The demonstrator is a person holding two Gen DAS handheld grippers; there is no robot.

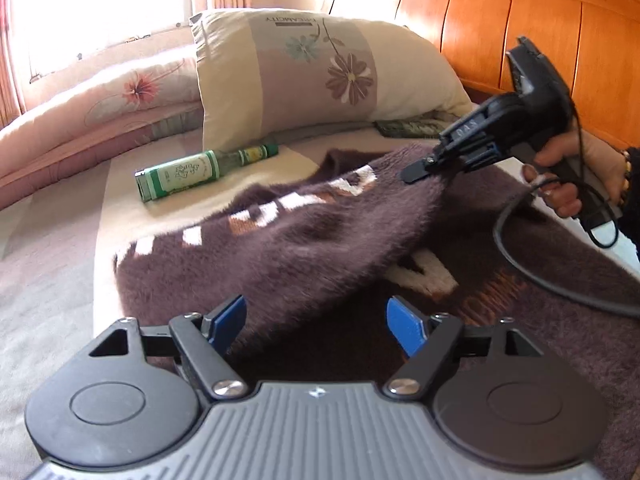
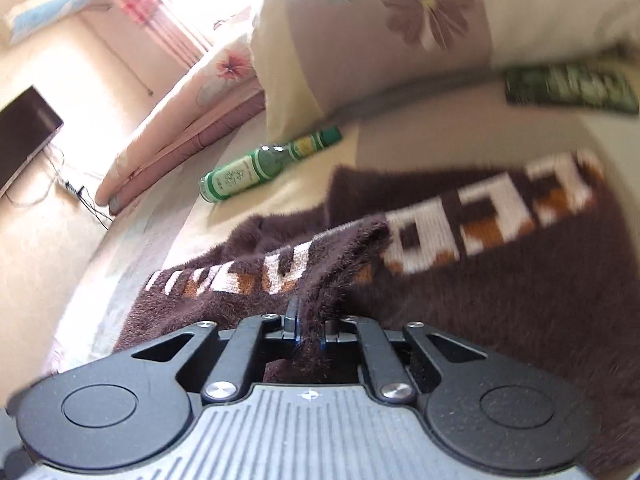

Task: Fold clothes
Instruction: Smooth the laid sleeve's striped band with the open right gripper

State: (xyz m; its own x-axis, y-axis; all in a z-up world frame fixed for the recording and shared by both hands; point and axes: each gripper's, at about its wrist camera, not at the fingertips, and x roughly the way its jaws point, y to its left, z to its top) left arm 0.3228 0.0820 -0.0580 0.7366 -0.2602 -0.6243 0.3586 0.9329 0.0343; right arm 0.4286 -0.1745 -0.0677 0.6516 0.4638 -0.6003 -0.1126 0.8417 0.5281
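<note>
R gripper [image 2: 308, 328] is clamped on a raised fold of the fuzzy brown sweater [image 1: 304, 240] spread on the bed [image 1: 48, 280], L gripper [image 1: 316, 328] hangs open above its near edge w/ nothing between; green bottle [image 1: 204, 170] lies beside the floral pillow [image 1: 320, 76] just beyond.

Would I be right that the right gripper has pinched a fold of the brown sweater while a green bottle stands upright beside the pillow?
Not quite: the green bottle lies on its side on the bed, as both wrist views show. The rest holds: the right gripper is shut on a fold of the brown sweater, and the bottle is beside the pillow.
</note>
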